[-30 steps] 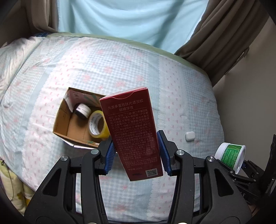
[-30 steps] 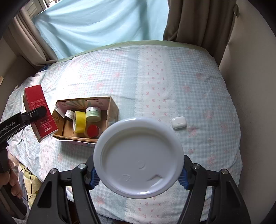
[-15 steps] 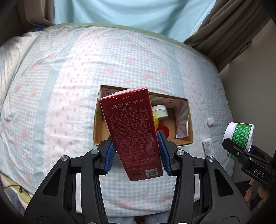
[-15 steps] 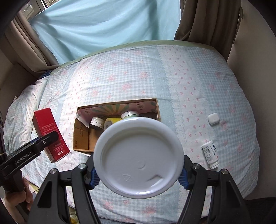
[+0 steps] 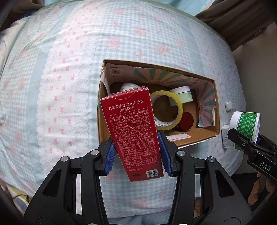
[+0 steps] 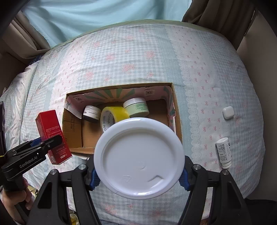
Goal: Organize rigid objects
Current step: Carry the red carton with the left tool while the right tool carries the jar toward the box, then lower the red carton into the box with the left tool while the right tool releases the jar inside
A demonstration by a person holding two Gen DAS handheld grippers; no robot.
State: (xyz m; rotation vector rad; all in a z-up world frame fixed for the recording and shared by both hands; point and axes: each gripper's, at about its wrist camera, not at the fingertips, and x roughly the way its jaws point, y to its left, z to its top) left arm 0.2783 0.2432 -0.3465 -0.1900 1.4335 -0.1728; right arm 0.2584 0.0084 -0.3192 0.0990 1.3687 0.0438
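My left gripper [image 5: 136,152] is shut on a tall red carton [image 5: 132,128] and holds it upright at the near left edge of an open cardboard box [image 5: 217,107]. The carton also shows in the right wrist view [image 6: 52,131]. My right gripper [image 6: 138,174] is shut on a white tub with a green label [image 5: 245,122]; its white lid [image 6: 138,157] fills the right wrist view, just in front of the box [image 6: 176,110]. In the box lie a yellow tape roll [image 6: 114,116], a pale green jar [image 6: 136,106], a dark jar [image 6: 91,113] and a red lid [image 5: 186,121].
The box sits on a bed with a blue and pink checked cover [image 6: 138,57]. A white earbud case [image 6: 228,112] and a small white bottle [image 6: 224,152] lie on the cover right of the box. Curtains [image 6: 103,15] hang behind the bed.
Both grippers have moved closer to the box with their loads. The box now looks larger in both views, and the red carton stands at its left edge.
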